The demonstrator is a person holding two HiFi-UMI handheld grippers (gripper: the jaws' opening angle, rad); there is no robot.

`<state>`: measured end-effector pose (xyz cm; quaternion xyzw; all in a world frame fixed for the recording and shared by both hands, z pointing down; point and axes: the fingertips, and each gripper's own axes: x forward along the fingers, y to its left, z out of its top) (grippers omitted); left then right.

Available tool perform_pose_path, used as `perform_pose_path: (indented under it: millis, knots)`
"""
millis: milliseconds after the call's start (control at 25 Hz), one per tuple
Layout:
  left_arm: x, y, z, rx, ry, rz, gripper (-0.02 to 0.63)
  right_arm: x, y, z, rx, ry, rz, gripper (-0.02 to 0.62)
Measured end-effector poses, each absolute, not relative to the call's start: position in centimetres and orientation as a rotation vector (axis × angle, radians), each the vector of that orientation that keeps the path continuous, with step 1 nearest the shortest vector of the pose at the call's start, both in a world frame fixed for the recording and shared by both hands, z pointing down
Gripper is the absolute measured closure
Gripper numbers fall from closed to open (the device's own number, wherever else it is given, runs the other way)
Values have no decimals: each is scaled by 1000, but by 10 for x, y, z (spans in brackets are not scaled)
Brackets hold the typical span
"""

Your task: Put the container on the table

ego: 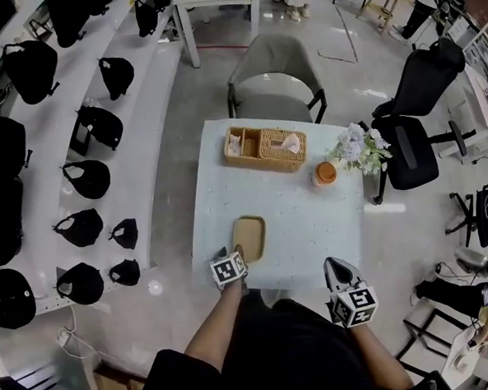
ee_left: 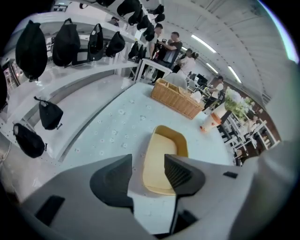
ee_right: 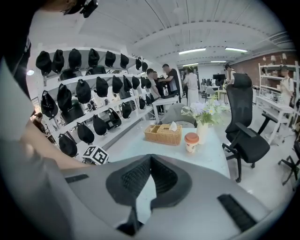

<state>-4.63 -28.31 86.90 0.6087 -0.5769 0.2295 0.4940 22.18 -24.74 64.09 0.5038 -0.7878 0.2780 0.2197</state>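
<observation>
Container [ego: 249, 237] lay flat on the pale counter [ego: 312, 227] in the head view, close to the near edge and well apart from the basket [ego: 265, 148], the cup [ego: 325, 173] and the flowers [ego: 358, 148] at the far side. My left gripper [ego: 236, 253] hovered at the container's near end; my right gripper [ego: 338, 265] hung over the counter's near right edge, away from everything.

In the left gripper view, my left gripper [ee_left: 147, 165] was released, its jaws standing wide apart. The container [ee_left: 164, 159] sat on the counter [ee_left: 117, 126] just beyond them, and neither pad pressed on it.

In the right gripper view, my right gripper [ee_right: 150, 161] was clenched, jaw tips together with nothing between them. Past it stood the basket [ee_right: 163, 134], the cup [ee_right: 191, 141] and the flowers [ee_right: 206, 112].
</observation>
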Motion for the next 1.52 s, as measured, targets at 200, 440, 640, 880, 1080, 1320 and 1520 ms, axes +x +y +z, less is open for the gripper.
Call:
perform_pose_path:
  millis: [200, 440, 640, 880, 1080, 1320, 1520]
  knots:
    - [-30, -275, 799, 1738, -1460, 558, 413, 237, -238, 630, 1421, -2209, 757, 597]
    - [8, -244, 699, 1979, -1487, 461, 413, 253, -209, 636, 1396, -2202, 785, 597]
    - [46, -202, 635, 2074, -1469, 337, 529, 251, -192, 632, 1337, -2310, 777, 597]
    - [52, -174, 571, 2147, -1543, 239, 597, 237, -188, 599, 1303, -2405, 706, 597]
    - [30, -178, 532, 2222, -1586, 217, 597, 224, -188, 554, 1465, -2437, 650, 597]
    - [12, -192, 500, 2312, -1534, 133, 597, 200, -197, 515, 1552, -2425, 503, 597]
    - [-33, -202, 486, 2292, -1534, 89, 597, 164, -200, 489, 1595, -2418, 397, 597]
